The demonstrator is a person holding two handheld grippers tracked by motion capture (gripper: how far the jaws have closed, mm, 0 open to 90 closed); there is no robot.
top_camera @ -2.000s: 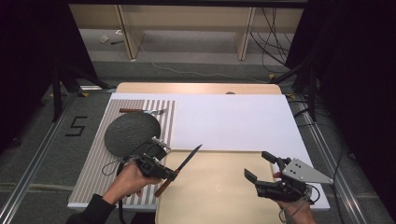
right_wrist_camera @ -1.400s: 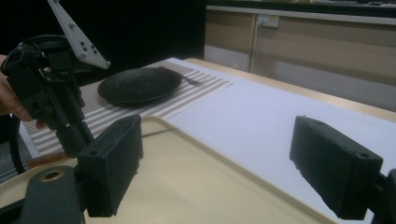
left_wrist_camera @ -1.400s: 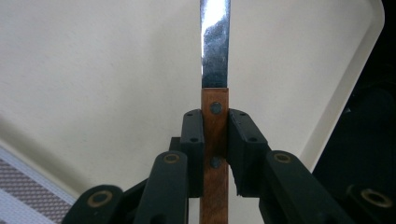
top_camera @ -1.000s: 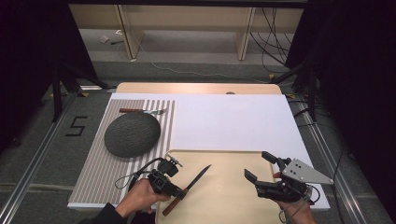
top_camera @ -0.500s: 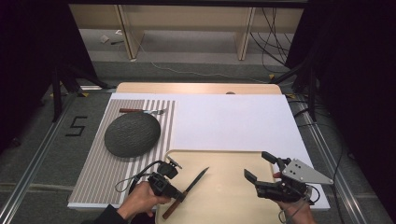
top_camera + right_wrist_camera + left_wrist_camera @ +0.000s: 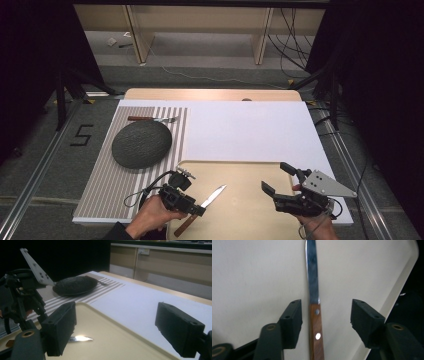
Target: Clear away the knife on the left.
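A knife [image 6: 215, 194] with a wooden handle and steel blade lies flat on the cream tray [image 6: 245, 175], near its left front part. My left gripper [image 6: 196, 209] sits over the handle. Its jaws have just been opening. In the left gripper view the handle of the knife [image 6: 316, 335] lies between the pads [image 6: 292, 315] with gaps on both sides, so my left gripper [image 6: 327, 315] is open. Over the tray's right front my right gripper [image 6: 276, 179] stands open with nothing between its jaws. The right gripper view shows my right gripper [image 6: 122, 327] and the knife tip [image 6: 80, 338].
A dark round plate [image 6: 141, 143] rests on a striped mat [image 6: 105, 185] at the left, with a fork [image 6: 152, 119] beyond it. A white board [image 6: 250, 130] covers the table behind the tray. The table edge runs just right of my right hand.
My left gripper carried the knife from above the mat's edge down onto the tray, then its jaws opened and let go of the handle. The right gripper has not moved.
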